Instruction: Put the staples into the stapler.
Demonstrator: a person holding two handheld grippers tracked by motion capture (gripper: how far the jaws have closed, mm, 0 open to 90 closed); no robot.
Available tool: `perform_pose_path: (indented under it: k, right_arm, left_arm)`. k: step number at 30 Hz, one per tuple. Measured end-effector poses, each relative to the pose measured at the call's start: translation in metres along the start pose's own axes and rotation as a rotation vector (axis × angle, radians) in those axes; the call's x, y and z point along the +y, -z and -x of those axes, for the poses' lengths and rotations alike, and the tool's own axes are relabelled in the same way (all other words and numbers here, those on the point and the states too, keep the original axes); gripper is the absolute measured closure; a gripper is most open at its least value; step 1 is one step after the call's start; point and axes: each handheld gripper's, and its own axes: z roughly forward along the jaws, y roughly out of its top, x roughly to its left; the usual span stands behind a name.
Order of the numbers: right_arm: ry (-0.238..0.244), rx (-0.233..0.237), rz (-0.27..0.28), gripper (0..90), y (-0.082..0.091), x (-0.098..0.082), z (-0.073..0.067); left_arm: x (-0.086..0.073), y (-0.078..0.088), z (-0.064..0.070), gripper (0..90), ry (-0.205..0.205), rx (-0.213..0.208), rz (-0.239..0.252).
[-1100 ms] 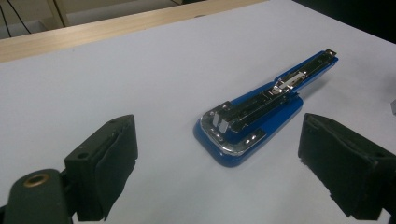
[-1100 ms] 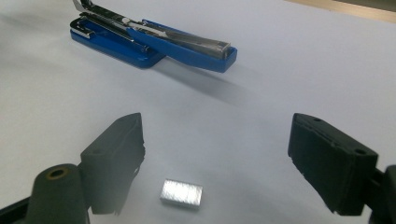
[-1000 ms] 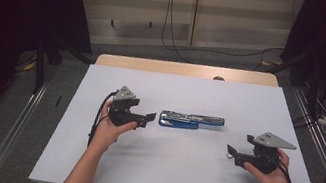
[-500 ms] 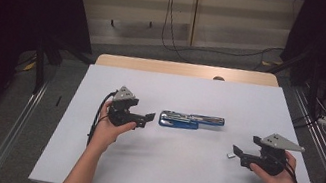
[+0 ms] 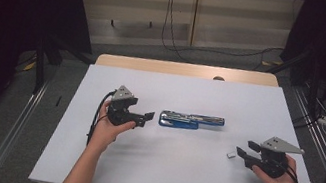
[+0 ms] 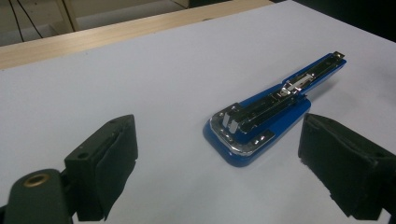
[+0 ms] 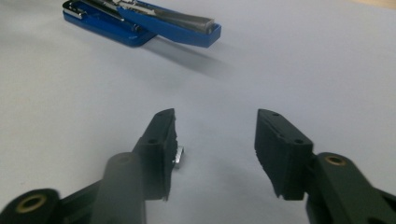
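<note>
Nearest, at desk's near edge: two bare forearms in from the bottom of the high view. Right gripper (image 5: 242, 148) held low over the white desk (image 5: 176, 175), grey three-cornered plate on top, black cable trailing at the wrist. Fingers (image 7: 161, 140) parted with a clear gap, gripping nothing; just been closing in from a wider spread. Small silvery metal block (image 5: 230, 154) lying on the desk just beside the tip, touching or nearly touching the inner face of one finger in the right gripper view; can't tell which.

Left gripper (image 5: 148, 117) raised slightly over the desk's left half, pointed toward the centre. Fingers (image 6: 109, 158) spread wide, released, nothing between them but bare desk.

Mid-desk, between the two grippers: blue stapler with chrome metal parts (image 5: 191, 121), hinged open and lying flat, wider base end toward the left gripper, narrow arm stretched toward the right. Just beyond the left fingertips, not touched. Well apart from the right gripper.

Farther back: light wooden strip (image 5: 185, 69) at the desk's far edge, then grey floor with loose black cables (image 5: 169, 16) and pale cabinet fronts.
</note>
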Motion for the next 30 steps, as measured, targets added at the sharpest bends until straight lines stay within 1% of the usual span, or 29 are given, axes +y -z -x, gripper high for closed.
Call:
perform_pose_path:
  k: [2,4,5,7,11,17,18,19,22,24,27,28,30]
  right_arm:
    - [-0.024,0.031,0.001,59.3,-0.001,-0.002,0.001]
    - [-0.04,0.045,-0.004,59.7,-0.002,-0.004,0.002]
    - [-0.041,0.05,-0.008,60.0,-0.002,-0.004,0.002]
    - [-0.03,0.062,-0.018,61.4,-0.003,-0.004,0.0]
    - [0.026,0.081,-0.058,61.5,-0.005,-0.006,-0.006]
    - [0.072,0.089,-0.092,62.8,-0.009,-0.006,-0.013]
    - [0.072,0.09,-0.094,62.7,-0.009,-0.006,-0.013]
    - [0.067,0.094,-0.094,62.6,-0.009,-0.006,-0.013]
    - [0.06,0.101,-0.106,62.8,-0.01,-0.009,-0.012]
    - [0.065,0.101,-0.116,62.9,-0.011,-0.009,-0.013]
    - [0.069,0.108,-0.117,62.4,-0.012,-0.009,-0.014]
    - [0.069,0.107,-0.119,61.8,-0.013,-0.008,-0.014]
    - [0.067,0.103,-0.114,56.2,-0.013,-0.008,-0.014]
  left_arm:
    - [0.0,0.001,0.0,12.1,-0.006,0.007,-0.004]
    - [0.0,0.002,0.0,12.3,-0.006,0.009,0.002]
    - [0.0,0.002,0.001,12.3,0.004,0.006,0.01]
    - [0.001,0.003,0.0,12.5,-0.011,0.011,0.005]
    - [0.001,0.003,0.0,12.6,-0.011,0.013,0.003]
    - [0.001,0.002,0.0,12.7,-0.005,0.013,0.004]
    - [0.0,0.002,0.001,12.7,0.002,0.013,0.011]
    - [0.001,0.002,0.0,12.7,-0.008,0.014,0.003]
    - [0.001,0.003,0.0,12.8,-0.009,0.018,0.006]
    - [0.001,0.003,0.0,12.9,-0.008,0.018,0.005]
    - [0.001,0.002,0.0,12.9,-0.01,0.013,0.005]
    - [0.001,0.002,0.0,12.9,-0.007,0.009,0.006]
    - [0.001,0.002,0.001,12.9,-0.006,0.009,0.007]
